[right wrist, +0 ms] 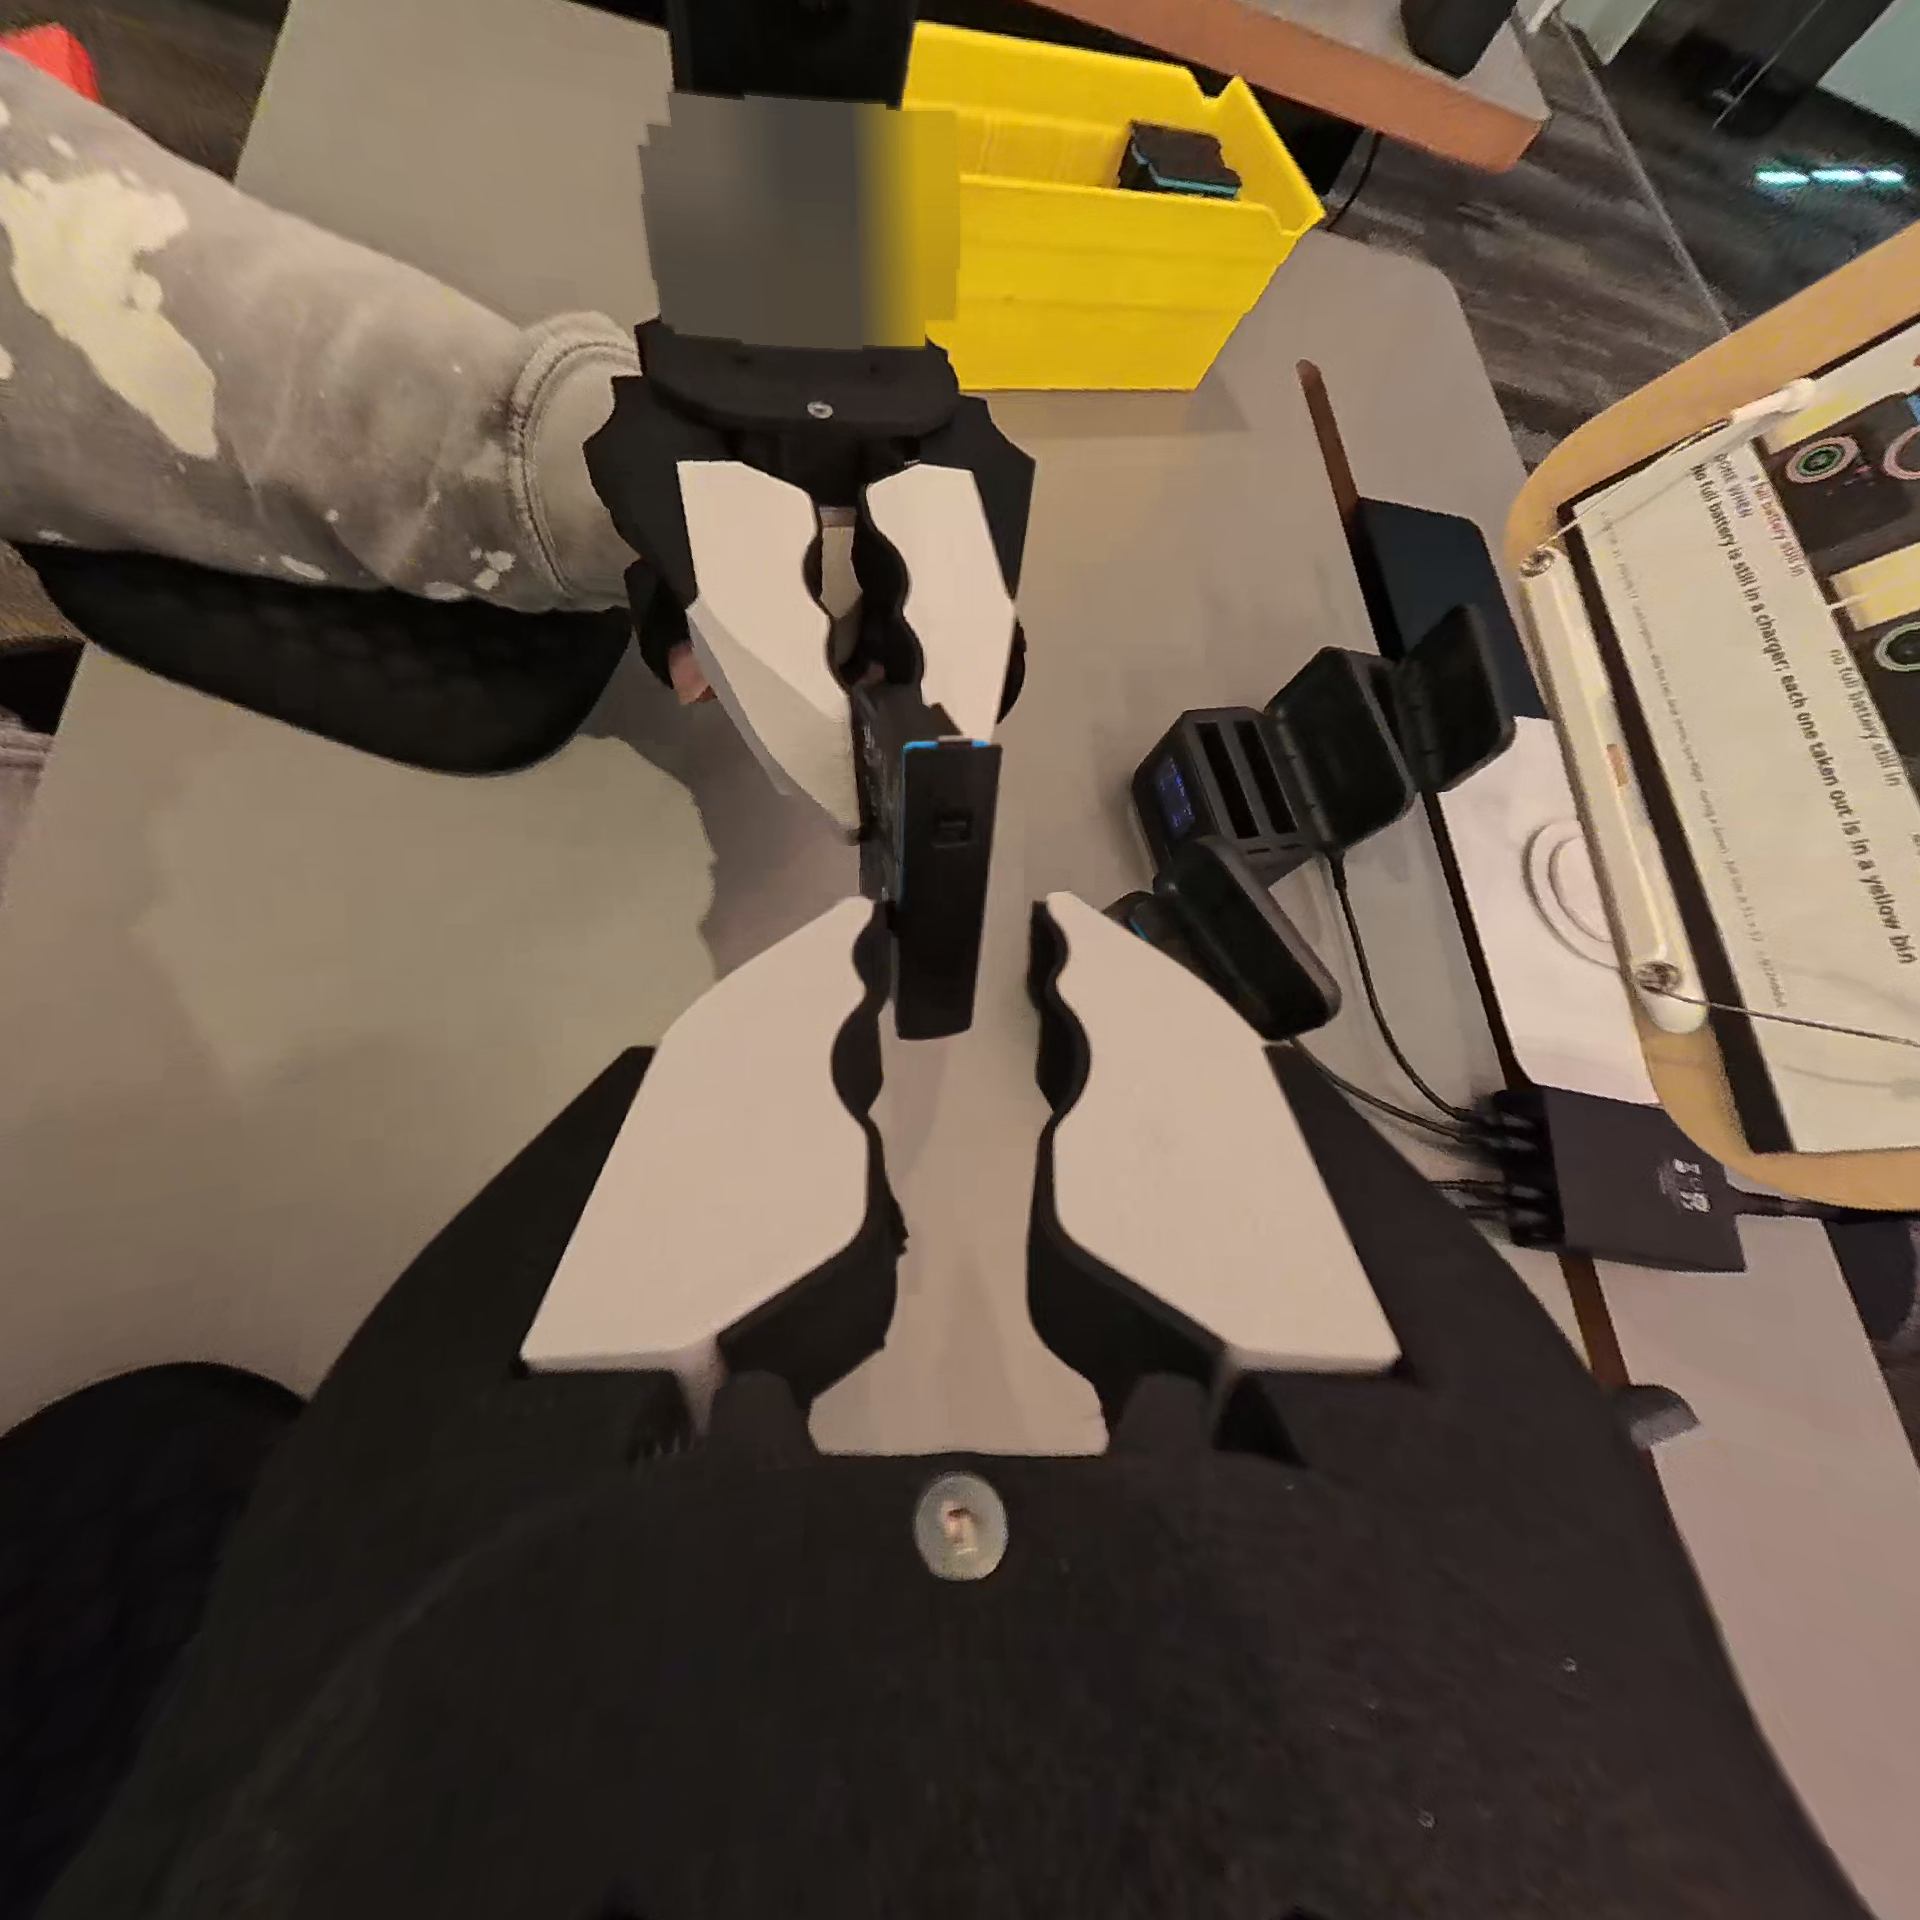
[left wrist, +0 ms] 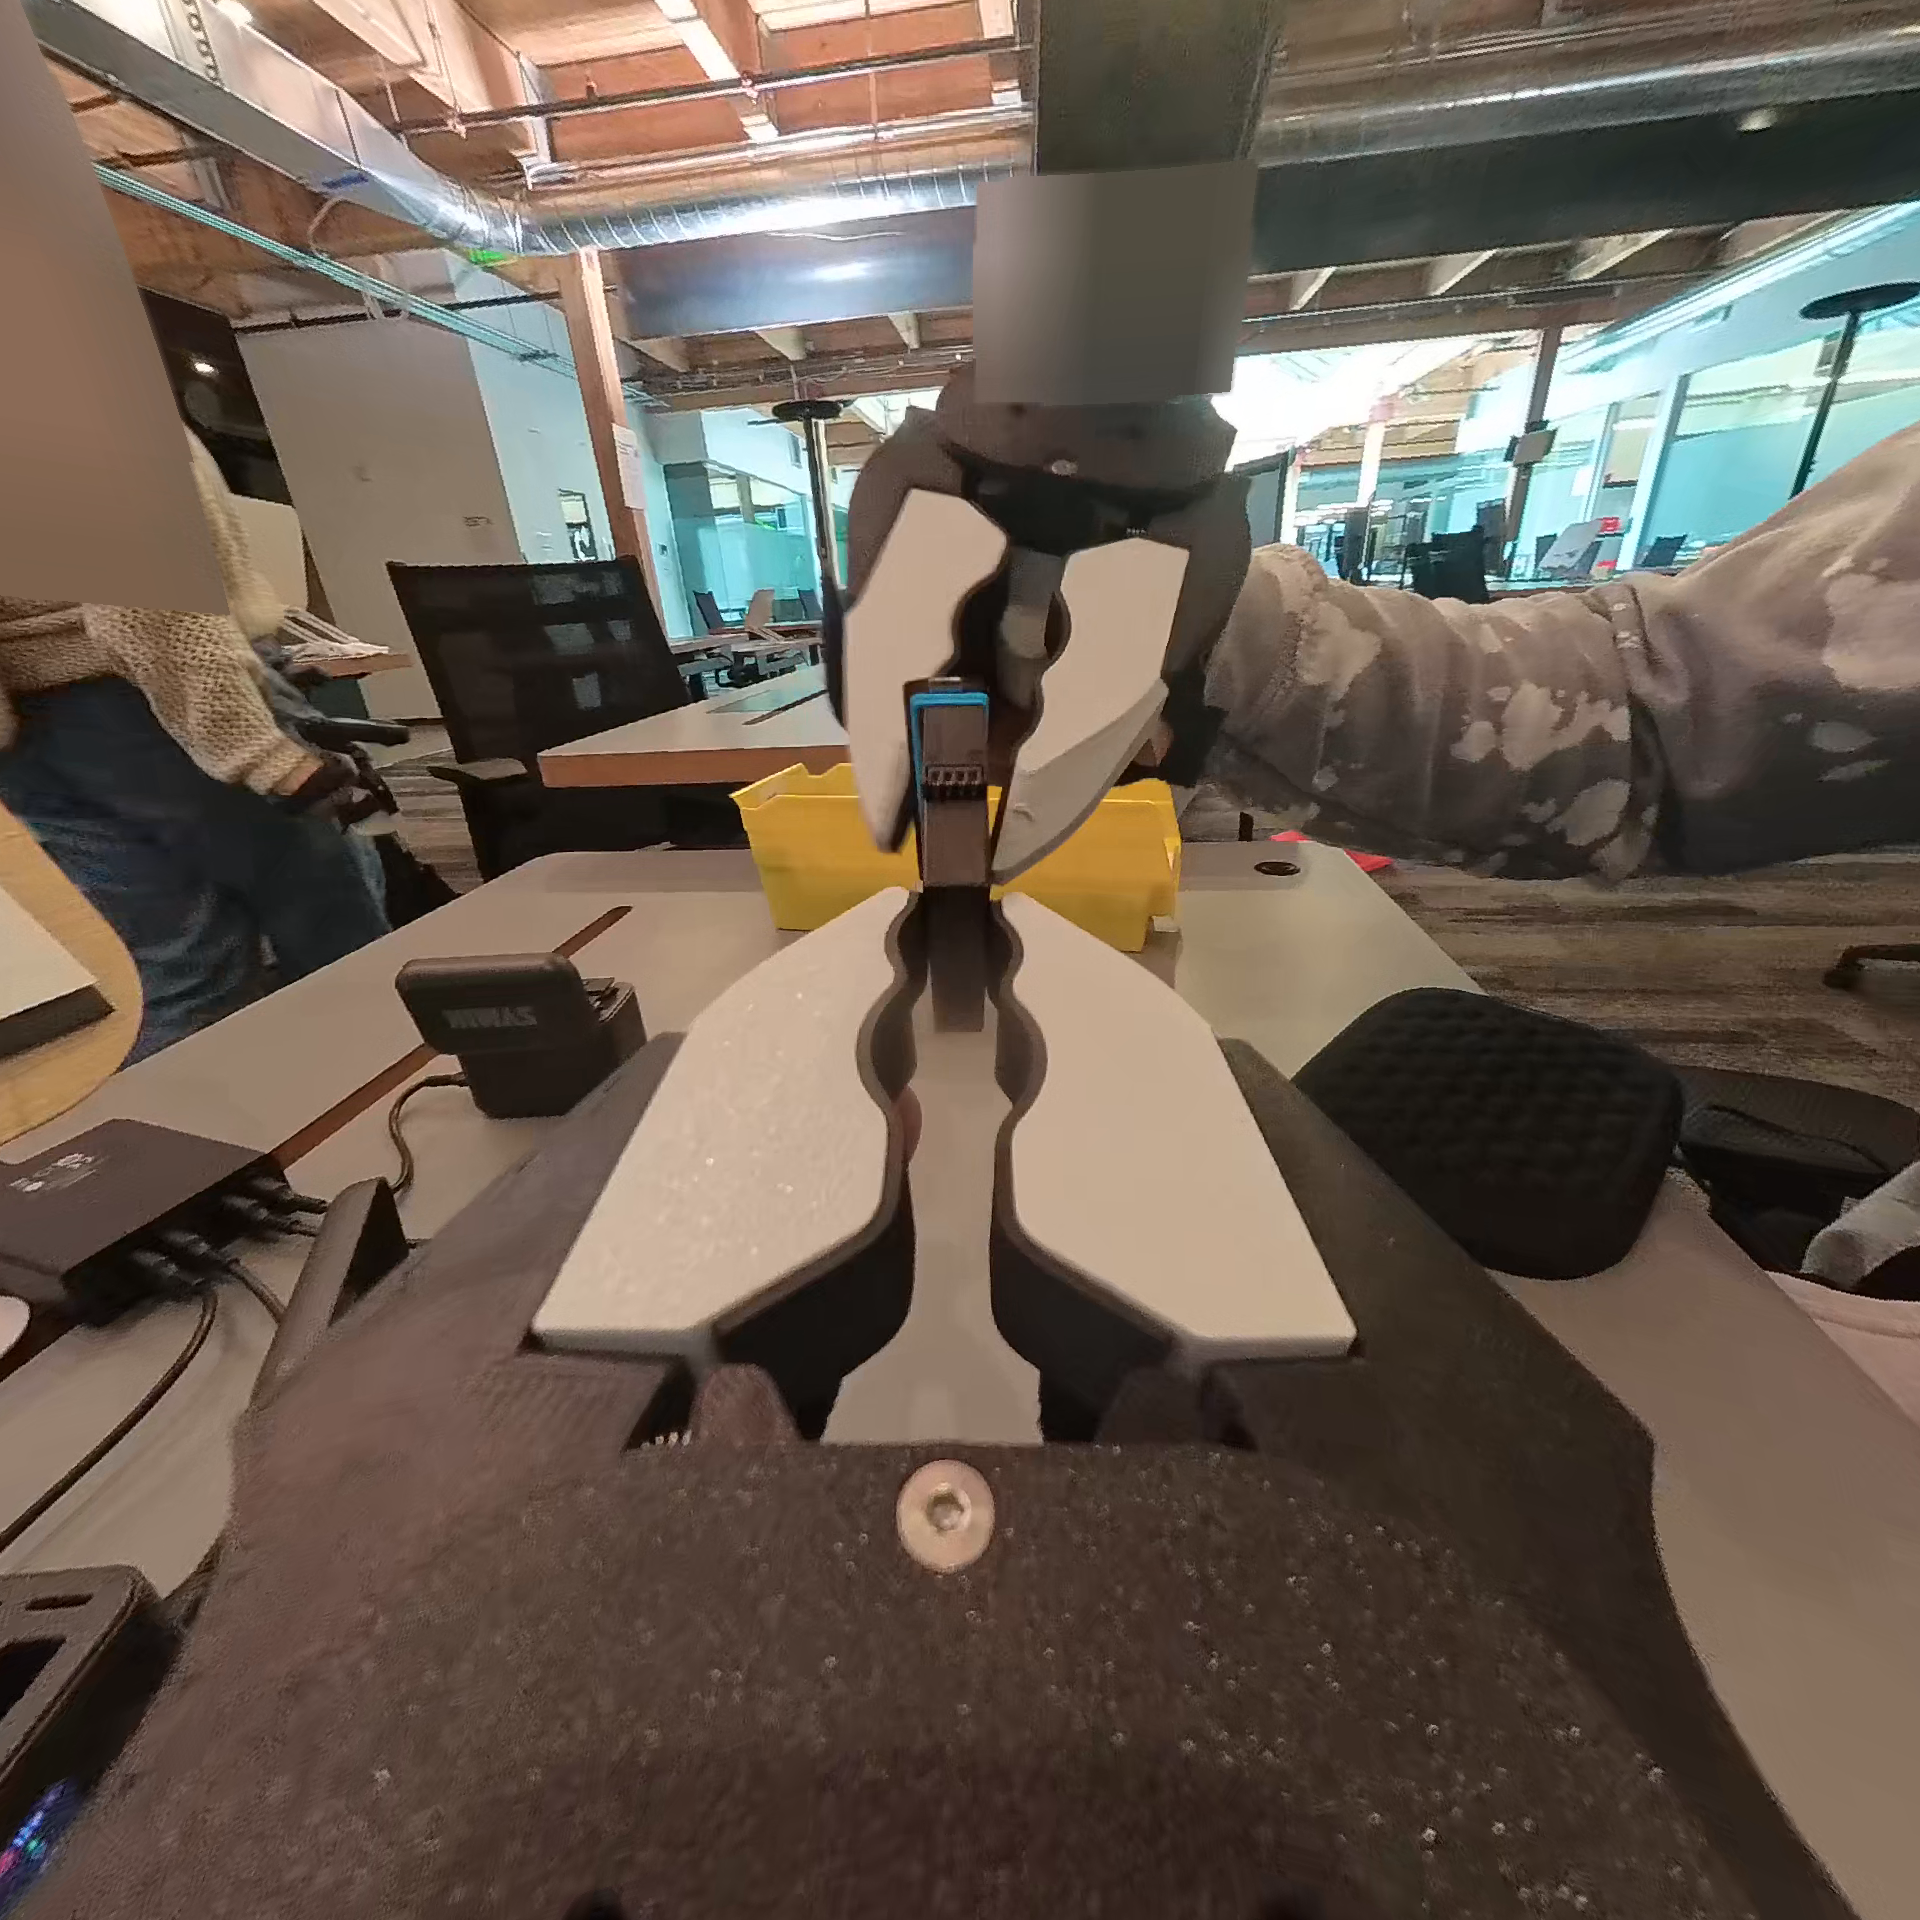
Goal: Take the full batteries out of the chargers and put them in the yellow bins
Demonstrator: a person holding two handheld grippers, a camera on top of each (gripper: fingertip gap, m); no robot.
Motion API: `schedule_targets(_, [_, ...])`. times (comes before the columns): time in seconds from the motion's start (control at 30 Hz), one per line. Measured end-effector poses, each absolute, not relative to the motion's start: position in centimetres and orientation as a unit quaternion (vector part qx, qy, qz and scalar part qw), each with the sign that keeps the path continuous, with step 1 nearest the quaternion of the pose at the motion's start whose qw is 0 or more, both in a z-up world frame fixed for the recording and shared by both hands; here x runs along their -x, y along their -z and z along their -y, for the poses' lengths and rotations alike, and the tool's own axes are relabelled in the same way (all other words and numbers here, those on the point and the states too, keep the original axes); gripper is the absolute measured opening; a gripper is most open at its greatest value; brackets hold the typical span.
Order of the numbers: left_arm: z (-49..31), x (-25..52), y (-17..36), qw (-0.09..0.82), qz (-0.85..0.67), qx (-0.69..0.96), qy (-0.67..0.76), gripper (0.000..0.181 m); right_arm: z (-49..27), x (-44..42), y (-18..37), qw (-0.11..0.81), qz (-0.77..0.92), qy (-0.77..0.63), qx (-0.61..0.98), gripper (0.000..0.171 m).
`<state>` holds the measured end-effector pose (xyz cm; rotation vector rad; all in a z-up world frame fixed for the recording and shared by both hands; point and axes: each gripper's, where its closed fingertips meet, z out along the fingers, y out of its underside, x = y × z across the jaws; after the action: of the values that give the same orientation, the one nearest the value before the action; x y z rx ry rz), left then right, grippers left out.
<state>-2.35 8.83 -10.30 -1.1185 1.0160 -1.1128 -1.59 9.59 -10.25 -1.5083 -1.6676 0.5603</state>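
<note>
Presently on hand, largest first.

Table (right wrist: 416,987): grey, lying below both sets of jaws.

Yellow bin (right wrist: 1091,270): beyond the right jaws and behind the opposing left gripper (left wrist: 954,909). One battery with blue trim (right wrist: 1179,156) already lies inside it.

Charger (right wrist: 1247,821): black, lid open, slots showing, on the table just off the outer side of the right jaws. A second dark unit lies beside it, nearer the right gripper.

Battery (right wrist: 940,894): a small black slab with a blue-edged end, held in the air between the two facing grippers, clear of charger and bin. It is judged light, rigid and smooth-sided, so likely to slip if pinched at a corner. The best hold is across the two broad flat faces near mid-length, keeping off the contact end.

Left jaws: drawn in close, apparently clamping the battery's lower end by its faces.

Right gripper (right wrist: 961,909): jaws parted wider than the battery and straddling its other end. One jaw is at or very near the battery and the other stands off with a visible gap, so these jaws are not gripping.
</note>
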Motion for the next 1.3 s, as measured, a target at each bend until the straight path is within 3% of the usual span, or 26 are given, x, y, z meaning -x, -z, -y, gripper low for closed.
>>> schedule_targets(0.03, [-8.8,2.4,10.3,0.589,-0.438,0.479,0.480,0.010,-9.4,1.6,10.3,0.397,0.660,-0.226,0.596,0.016])
schedule_targets(0.2, [-8.7,2.1,10.2,0.589,-0.436,0.479,0.484,0.011,-9.0,1.4,10.2,0.391,0.659,-0.231,0.599,0.015])
schedule_targets(0.33, [-9.7,2.3,10.6,0.591,-0.422,0.502,0.470,0.030,-10.0,-0.9,9.0,0.383,0.668,-0.179,0.612,0.014])
schedule_targets(0.7, [-16.4,5.6,14.0,0.623,-0.344,0.625,0.321,0.016,-16.3,-23.4,3.9,0.288,0.620,0.088,0.724,0.014])
schedule_targets(0.93, [-17.4,5.8,16.0,0.617,-0.343,0.651,0.279,0.013,-17.2,-34.9,9.3,0.212,0.585,0.144,0.769,0.014])
schedule_targets(1.3, [-18.0,6.6,18.3,0.612,-0.341,0.674,0.235,0.010,-22.6,-39.6,18.1,0.156,0.595,0.150,0.774,0.015])
